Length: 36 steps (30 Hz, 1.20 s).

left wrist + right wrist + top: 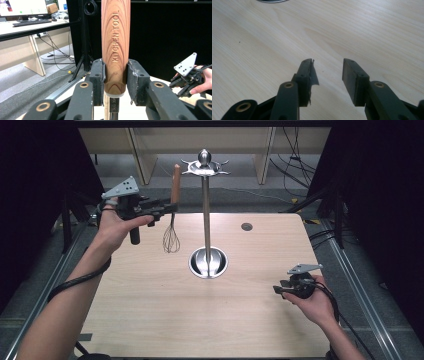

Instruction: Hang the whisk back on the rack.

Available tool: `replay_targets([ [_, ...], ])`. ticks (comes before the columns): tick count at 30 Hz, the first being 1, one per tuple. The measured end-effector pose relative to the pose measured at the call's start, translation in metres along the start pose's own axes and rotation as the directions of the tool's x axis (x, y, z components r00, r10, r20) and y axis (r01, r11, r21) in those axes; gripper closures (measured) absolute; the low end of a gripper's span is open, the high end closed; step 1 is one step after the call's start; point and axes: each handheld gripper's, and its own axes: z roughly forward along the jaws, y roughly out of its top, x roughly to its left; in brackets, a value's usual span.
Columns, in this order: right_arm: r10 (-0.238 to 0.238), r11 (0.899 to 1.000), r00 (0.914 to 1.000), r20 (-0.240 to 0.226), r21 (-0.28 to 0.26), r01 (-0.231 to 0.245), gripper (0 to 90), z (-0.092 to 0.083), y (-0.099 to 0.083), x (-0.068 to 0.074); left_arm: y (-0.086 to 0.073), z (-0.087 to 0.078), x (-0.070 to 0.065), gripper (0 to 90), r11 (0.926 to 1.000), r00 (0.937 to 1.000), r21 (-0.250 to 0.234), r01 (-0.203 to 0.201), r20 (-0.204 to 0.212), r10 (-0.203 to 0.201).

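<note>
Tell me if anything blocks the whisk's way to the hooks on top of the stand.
Nothing visible does. The left gripper holds the whisk upright, left of the stand, its handle top near the hooks, with open air between.

- Standing mid-table [150, 320]: utensil stand [206, 220].
- Hanging left of it, above the table: whisk [172, 220] (clamped in left gripper [167, 209]).
- Hovering near right: right gripper [280, 290].
</note>
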Motion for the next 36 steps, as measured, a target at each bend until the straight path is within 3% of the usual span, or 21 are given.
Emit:
replay_targets([
  [3, 0.0, 1.0, 1.0, 0.001, 0.003, 0.0, 60.6, 0.0, 0.0, 0.0, 0.0, 0.001, 0.0, 67.9, 1.0, 1.0, -0.002, 0.003, -0.004, -0.003],
  [4, 0.005, 0.999, 0.9999, 0.01, -0.032, -0.005, 60.7, 0.003, -0.001, 0.001, 0.0, 0.001, 0.0, 67.9, 1.0, 1.0, 0.003, 0.0, -0.004, 0.0],
  [12, 0.004, 1.0, 0.9999, 0.01, -0.029, -0.003, 60.7, 0.003, -0.001, 0.001, 0.0, 0.007, -0.001, 67.9, 0.9998, 0.9999, 0.019, 0.009, -0.012, -0.009],
  [14, -0.004, 1.0, 1.0, 0.001, 0.004, 0.004, 60.7, 0.0, 0.0, 0.0, 0.001, 0.009, -0.001, 67.9, 0.9997, 0.9999, 0.023, 0.009, -0.015, -0.008],
  [17, -0.002, 1.0, 1.0, 0.0, 0.005, 0.002, 60.6, 0.0, 0.0, 0.0, 0.001, 0.011, -0.002, 67.9, 0.9997, 0.9999, 0.025, 0.008, -0.015, -0.007],
  [18, 0.004, 1.0, 0.9999, 0.011, -0.031, -0.004, 60.7, 0.003, -0.001, 0.0, 0.001, 0.013, -0.003, 67.9, 0.9996, 0.9998, 0.025, 0.012, -0.017, -0.011],
  [20, -0.004, 1.0, 1.0, 0.001, 0.005, 0.004, 60.7, 0.0, 0.0, 0.0, 0.001, 0.015, -0.004, 67.9, 0.9995, 0.9997, 0.029, 0.013, -0.02, -0.012],
  [36, 0.001, 1.0, 1.0, 0.001, 0.005, -0.001, 60.7, 0.0, 0.0, 0.0, 0.001, 0.023, -0.007, 67.6, 0.999, 0.9983, 0.038, 0.023, -0.055, -0.021],
])
